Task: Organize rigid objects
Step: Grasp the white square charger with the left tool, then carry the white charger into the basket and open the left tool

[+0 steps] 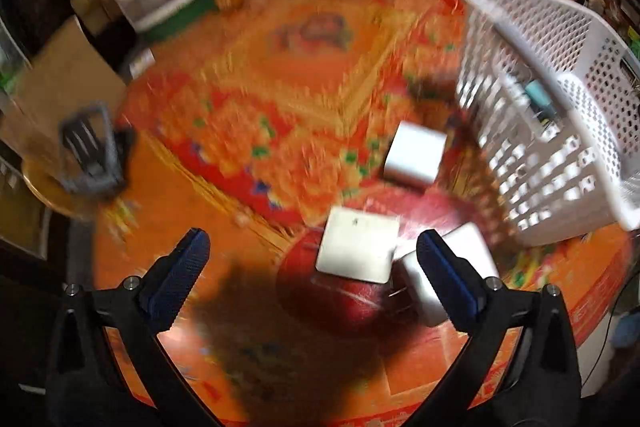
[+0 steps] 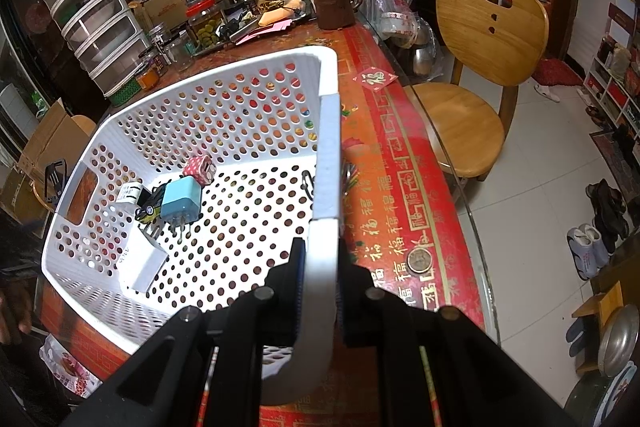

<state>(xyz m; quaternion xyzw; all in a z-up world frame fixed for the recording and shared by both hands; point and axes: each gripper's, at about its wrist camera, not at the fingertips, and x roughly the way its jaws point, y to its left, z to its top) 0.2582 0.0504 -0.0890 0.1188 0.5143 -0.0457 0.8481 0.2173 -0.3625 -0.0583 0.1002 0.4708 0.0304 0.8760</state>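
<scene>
In the blurred left wrist view, my left gripper (image 1: pixel 315 245) hangs open and wide above the red patterned tablecloth (image 1: pixel 248 131), holding nothing. Three white charger blocks lie ahead of it: a flat one (image 1: pixel 358 251) just beyond the fingertips, one (image 1: pixel 460 247) partly behind the right finger, and a cube (image 1: pixel 414 157) farther off. The white perforated basket (image 1: pixel 560 99) stands tilted at the right. My right gripper (image 2: pixel 320 247) is shut on the basket rim (image 2: pixel 326 155). Inside lie a blue charger (image 2: pixel 182 199), a pink patterned cube (image 2: pixel 200 169), a small white adapter (image 2: pixel 130 193) and a white block (image 2: pixel 142 263).
A wooden chair (image 2: pixel 480 67) stands past the table's right edge. Plastic drawers (image 2: pixel 96 27), jars, a brown mug (image 2: pixel 332 3) and bags crowd the back of the table. A coin (image 2: pixel 419 259) lies near the edge. A grey frame-like object (image 1: pixel 92 155) sits on a stool at the left.
</scene>
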